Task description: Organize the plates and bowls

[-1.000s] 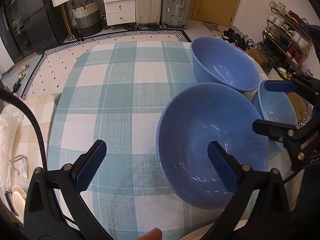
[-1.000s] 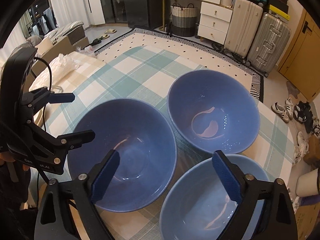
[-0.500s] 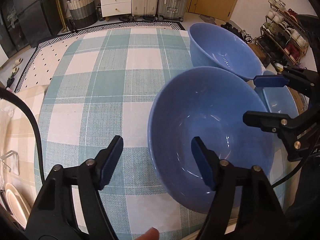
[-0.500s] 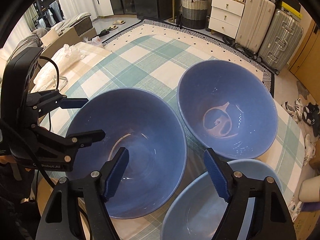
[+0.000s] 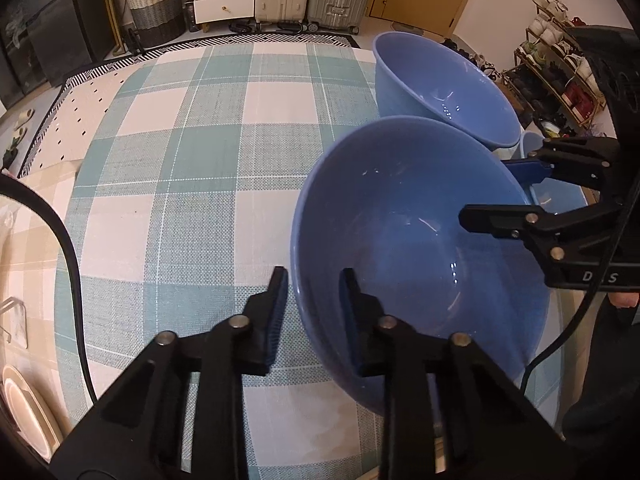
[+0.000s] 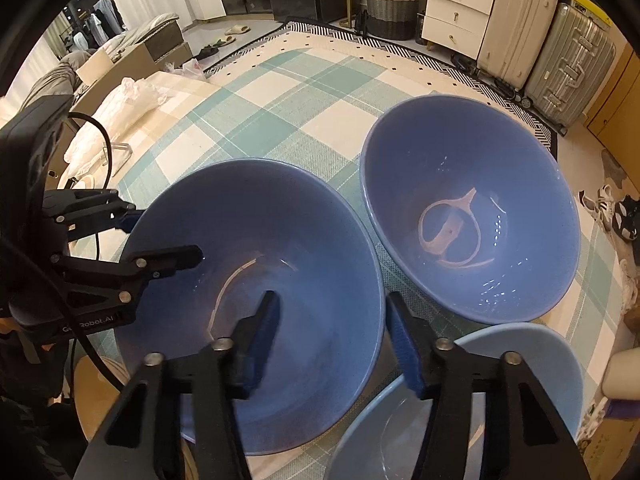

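Note:
Three bowls stand close together on the checked tablecloth (image 5: 200,160). My left gripper (image 5: 313,276) straddles the left rim of the nearest dark blue bowl (image 5: 400,240), one finger outside and one inside. Its jaws are closing, and a small gap still shows at the wall. On the opposite rim of this bowl (image 6: 280,240), my right gripper (image 6: 332,296) also straddles the wall with its jaws closing, still well apart. A second dark blue bowl (image 6: 480,200) stands behind. The light blue bowl (image 6: 500,360) sits just right of my right gripper's outer finger.
Cream plates (image 5: 24,408) lie low at the left, off the cloth. White plastic bags (image 6: 120,108) rest on a surface left of the table. A white cylinder (image 6: 624,372) stands at the right edge. Suitcases, drawers and a shoe rack line the room beyond.
Both grippers have sunk onto the nearest dark blue bowl's rim. Their jaws have narrowed from wide open to a close straddle of its wall.

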Demonstrator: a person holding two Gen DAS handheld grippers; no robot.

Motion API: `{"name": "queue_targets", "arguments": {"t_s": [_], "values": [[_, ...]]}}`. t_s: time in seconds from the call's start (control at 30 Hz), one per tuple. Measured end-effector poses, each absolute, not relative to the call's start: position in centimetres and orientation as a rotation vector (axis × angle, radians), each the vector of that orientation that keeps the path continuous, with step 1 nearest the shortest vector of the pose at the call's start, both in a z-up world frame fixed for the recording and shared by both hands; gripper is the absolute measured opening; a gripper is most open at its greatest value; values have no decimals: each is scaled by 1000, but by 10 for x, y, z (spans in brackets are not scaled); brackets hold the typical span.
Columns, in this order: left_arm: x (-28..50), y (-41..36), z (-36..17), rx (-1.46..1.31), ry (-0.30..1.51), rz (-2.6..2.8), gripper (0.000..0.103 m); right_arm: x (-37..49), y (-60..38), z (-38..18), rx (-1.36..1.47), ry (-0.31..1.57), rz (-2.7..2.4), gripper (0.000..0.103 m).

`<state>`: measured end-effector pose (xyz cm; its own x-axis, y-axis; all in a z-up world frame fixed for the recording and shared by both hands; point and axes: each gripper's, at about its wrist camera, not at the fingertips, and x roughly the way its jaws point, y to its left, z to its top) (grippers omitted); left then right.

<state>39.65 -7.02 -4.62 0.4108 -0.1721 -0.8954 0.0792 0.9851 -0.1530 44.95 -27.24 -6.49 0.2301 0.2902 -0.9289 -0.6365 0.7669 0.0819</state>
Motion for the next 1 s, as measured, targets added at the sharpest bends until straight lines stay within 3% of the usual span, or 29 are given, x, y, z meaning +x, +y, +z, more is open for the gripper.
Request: {"name": "queue_targets", "arguments": {"t_s": [0.27,0.67,1.0], "values": [[395,-74,-52,-57,1138,-146,7,444,-268,-65,-394,1154,655,38],[390,-85,-58,43,1123,-105,6,437,-259,-68,-458,1138,579,32],[382,-82,-59,19,1126,-107,6,431,-268,-61,-404,1126,554,15]]}}
